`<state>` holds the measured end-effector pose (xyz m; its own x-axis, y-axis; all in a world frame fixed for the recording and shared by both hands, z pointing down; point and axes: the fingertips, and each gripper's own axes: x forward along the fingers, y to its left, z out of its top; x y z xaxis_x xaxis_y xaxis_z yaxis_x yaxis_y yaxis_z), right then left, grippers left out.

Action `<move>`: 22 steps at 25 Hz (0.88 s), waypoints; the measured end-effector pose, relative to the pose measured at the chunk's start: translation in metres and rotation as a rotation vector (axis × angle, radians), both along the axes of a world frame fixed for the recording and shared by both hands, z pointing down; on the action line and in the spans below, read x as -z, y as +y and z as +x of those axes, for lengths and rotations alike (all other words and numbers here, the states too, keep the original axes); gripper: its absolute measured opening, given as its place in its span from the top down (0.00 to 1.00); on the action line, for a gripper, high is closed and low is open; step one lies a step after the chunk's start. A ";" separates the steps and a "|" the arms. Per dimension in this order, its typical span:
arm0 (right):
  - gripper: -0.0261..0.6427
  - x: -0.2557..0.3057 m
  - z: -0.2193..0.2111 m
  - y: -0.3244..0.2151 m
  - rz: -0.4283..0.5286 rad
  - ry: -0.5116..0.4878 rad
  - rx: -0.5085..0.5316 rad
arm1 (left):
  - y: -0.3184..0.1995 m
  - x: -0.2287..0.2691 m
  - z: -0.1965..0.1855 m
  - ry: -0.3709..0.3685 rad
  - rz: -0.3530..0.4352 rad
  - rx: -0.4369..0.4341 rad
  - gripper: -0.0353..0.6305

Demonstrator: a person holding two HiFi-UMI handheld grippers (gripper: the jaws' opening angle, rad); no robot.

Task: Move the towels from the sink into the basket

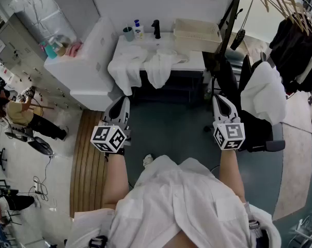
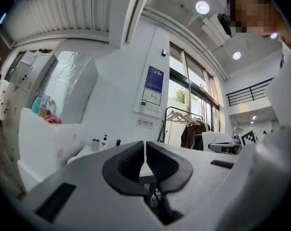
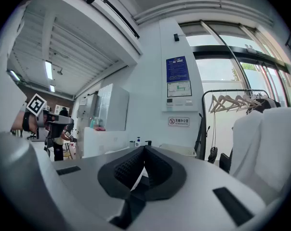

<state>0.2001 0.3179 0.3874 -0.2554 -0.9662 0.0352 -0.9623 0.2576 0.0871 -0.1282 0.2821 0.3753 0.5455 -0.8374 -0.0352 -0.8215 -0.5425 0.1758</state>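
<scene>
Item: left towel (image 1: 126, 63) and right towel (image 1: 160, 65), both white, lay draped over the front edge of the table (image 1: 195, 61) just left of the basket (image 1: 197, 32), with neither in the basket yet. The step in hand was judged to be the approach, best done by opening one tool early and pinching a bunched fold on top rather than a hanging hem. Left tool (image 1: 123, 101) and right tool (image 1: 218, 99) were closed on nothing, on forearms (image 1: 116, 182) stretched forward side by side, aimed toward the basket but well short of it.

Two towels (image 1: 126, 65) (image 1: 160, 67), one basket (image 1: 197, 34)
</scene>
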 end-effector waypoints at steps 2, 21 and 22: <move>0.92 0.003 0.001 0.002 0.013 0.006 -0.001 | 0.000 0.002 0.004 0.000 0.005 -0.010 0.92; 0.92 -0.005 0.004 0.004 0.010 -0.009 0.018 | 0.004 -0.006 0.020 0.009 -0.014 -0.042 0.92; 0.92 -0.007 0.004 0.003 0.004 -0.013 0.022 | 0.002 -0.008 0.019 0.010 -0.017 -0.039 0.92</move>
<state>0.2040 0.3205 0.3940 -0.2769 -0.9605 0.0285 -0.9575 0.2782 0.0760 -0.1093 0.2844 0.3831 0.5778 -0.8157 -0.0271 -0.7976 -0.5714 0.1934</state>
